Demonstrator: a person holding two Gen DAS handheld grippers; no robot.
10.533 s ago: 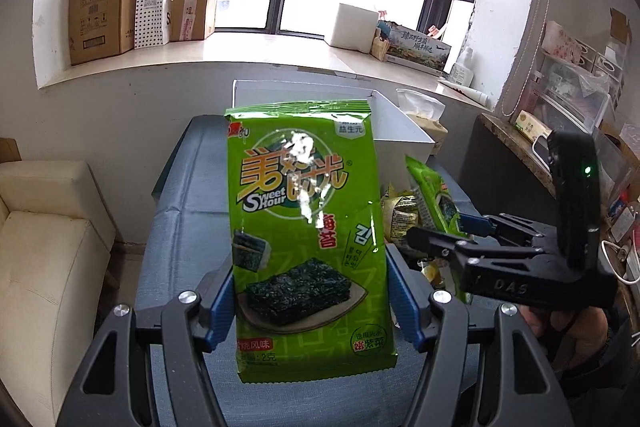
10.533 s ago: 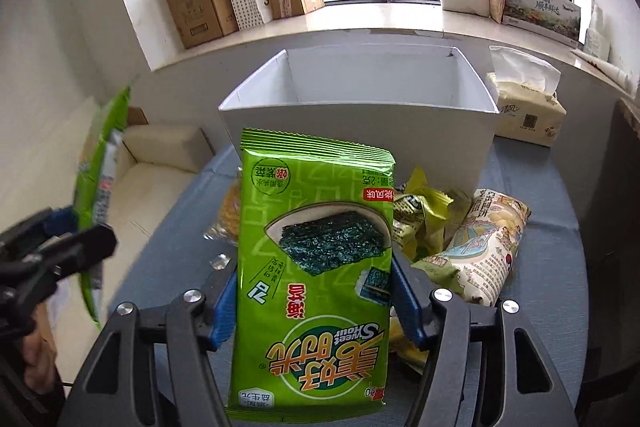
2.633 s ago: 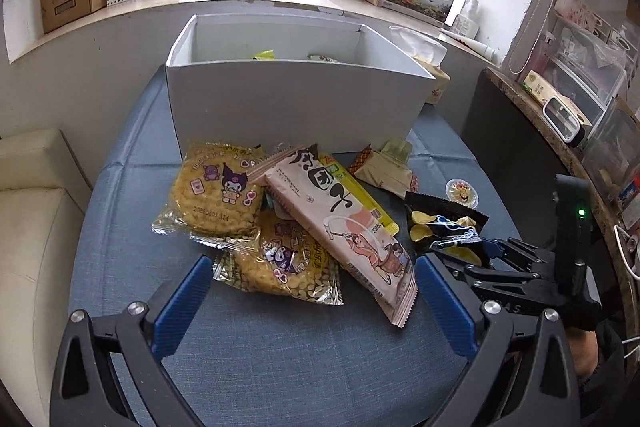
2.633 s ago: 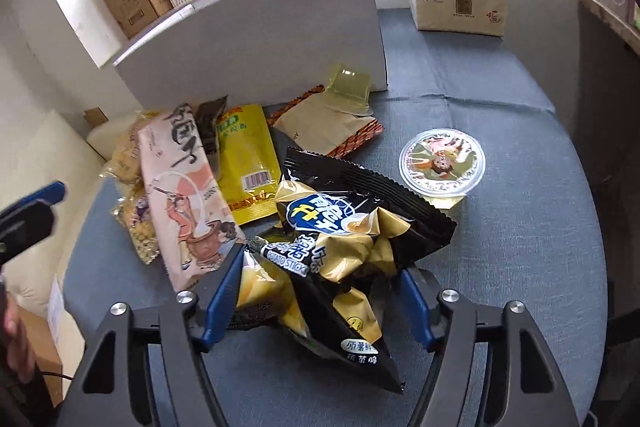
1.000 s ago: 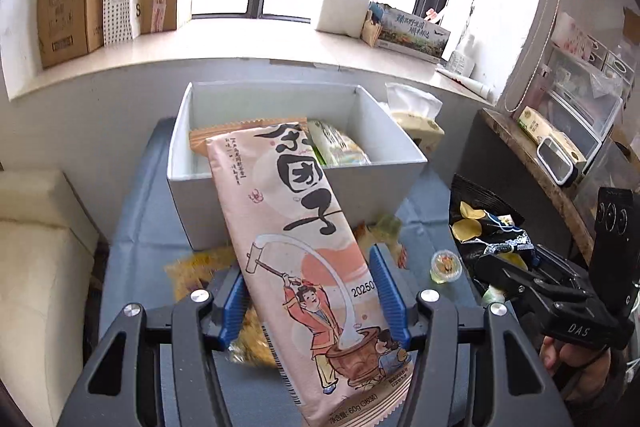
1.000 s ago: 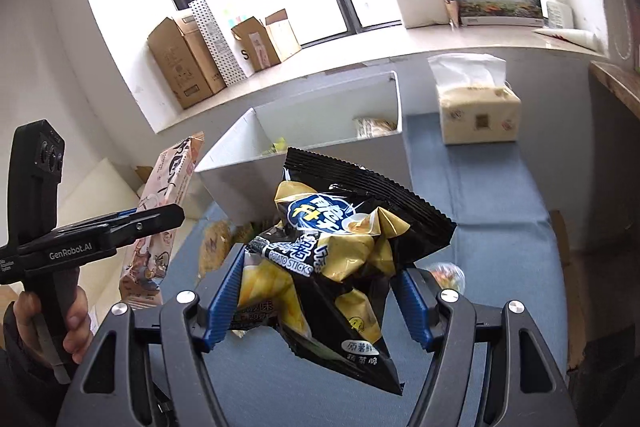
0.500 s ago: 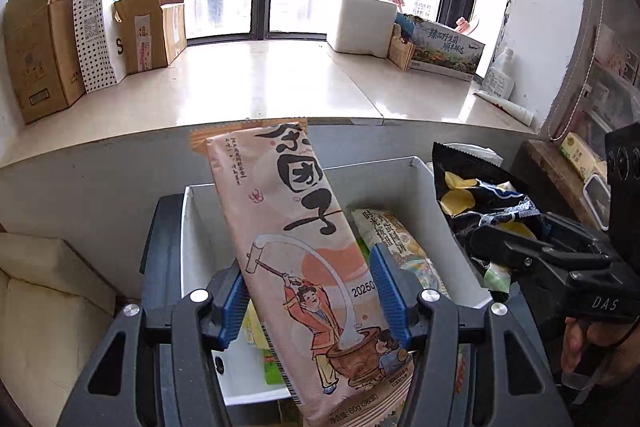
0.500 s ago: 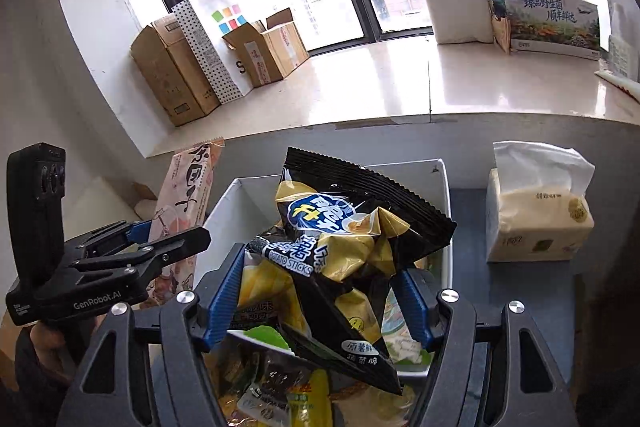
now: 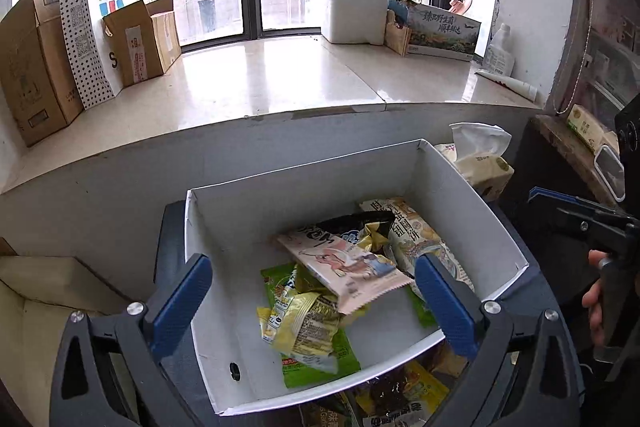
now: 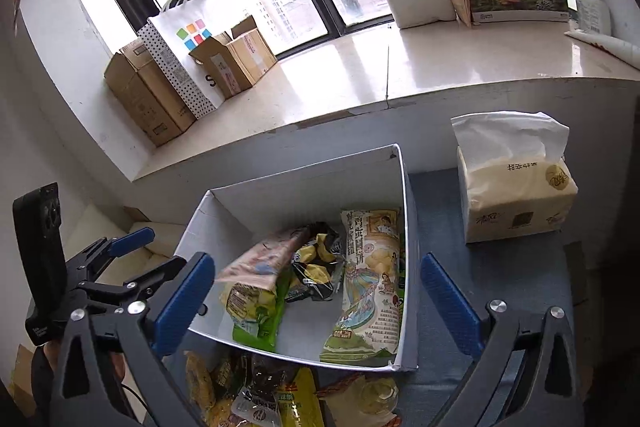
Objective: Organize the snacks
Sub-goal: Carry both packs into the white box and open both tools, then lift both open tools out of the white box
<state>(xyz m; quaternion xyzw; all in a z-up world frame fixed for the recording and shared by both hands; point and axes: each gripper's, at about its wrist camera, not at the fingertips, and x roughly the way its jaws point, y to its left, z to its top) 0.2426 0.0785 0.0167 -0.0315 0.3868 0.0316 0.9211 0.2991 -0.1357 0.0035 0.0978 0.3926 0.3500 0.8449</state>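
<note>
Over box [image 9: 448,183] we hold L gripper [image 9: 312,297] + R gripper [image 10: 316,289], both fingers released; pink pack [image 9: 344,263], chips [image 10: 316,267] inside.

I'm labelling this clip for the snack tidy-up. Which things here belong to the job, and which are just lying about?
Job:
white cardboard box
pink long snack packet
black-and-gold chip bag
snack packets outside the box
open left gripper
open right gripper

Lying about:
tissue pack
brown cardboard boxes
dotted paper bag
</note>
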